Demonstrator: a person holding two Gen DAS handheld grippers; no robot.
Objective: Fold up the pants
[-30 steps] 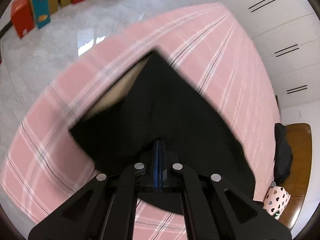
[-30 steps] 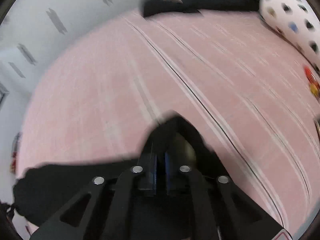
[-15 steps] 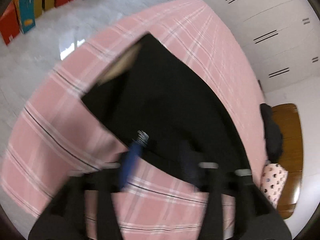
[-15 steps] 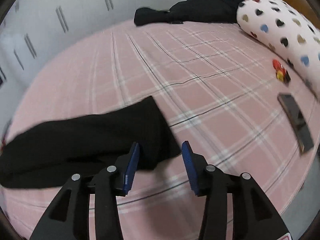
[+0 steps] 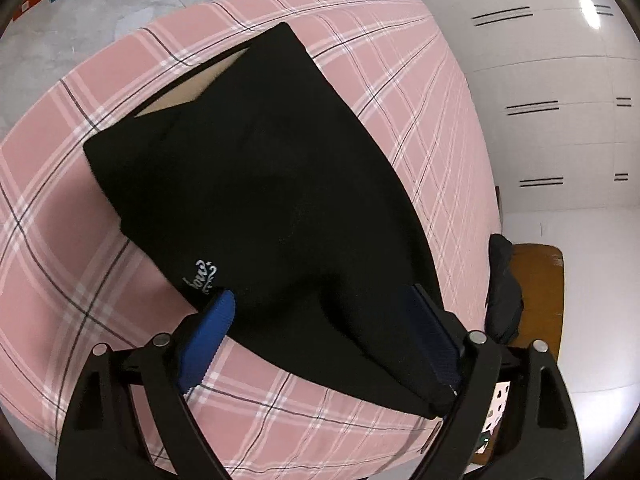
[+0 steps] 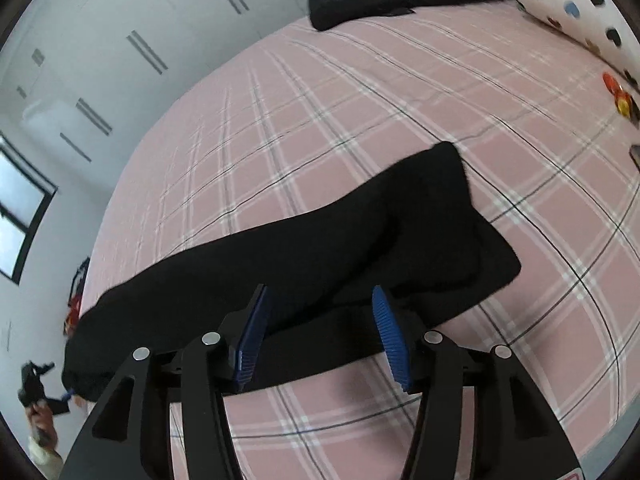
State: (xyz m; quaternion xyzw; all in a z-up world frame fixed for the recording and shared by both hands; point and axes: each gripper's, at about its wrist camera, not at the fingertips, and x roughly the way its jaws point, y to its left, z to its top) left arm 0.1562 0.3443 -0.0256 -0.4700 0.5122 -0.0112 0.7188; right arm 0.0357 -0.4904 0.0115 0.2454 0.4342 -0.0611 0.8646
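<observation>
Since a second ago both grippers have let go of the black pants [image 5: 264,200], which were pinched between shut fingers and now lie flat on the pink plaid bedsheet [image 5: 60,240], doubled over lengthwise near the bed's near edge. In the left wrist view the waist end points away, its opening showing a tan lining [image 5: 192,88], and a small white embroidered script [image 5: 202,276] sits near the closer hem. The left gripper [image 5: 324,312] hangs just above that end with its blue-padded jaws spread wide, released and holding nothing, the fabric showing between them. In the right wrist view the pants [image 6: 320,248] stretch as a long dark band across the sheet [image 6: 360,120], and the right gripper [image 6: 320,320] is likewise released, its jaws parted above the cloth. Farther off, another dark garment [image 6: 360,4] lies at the head of the bed beside a white pillow with heart prints [image 6: 580,8], and a small red and yellow toy [image 6: 618,94] rests on the sheet near it. White wardrobe doors [image 5: 540,80] line the wall beyond the bed.
</observation>
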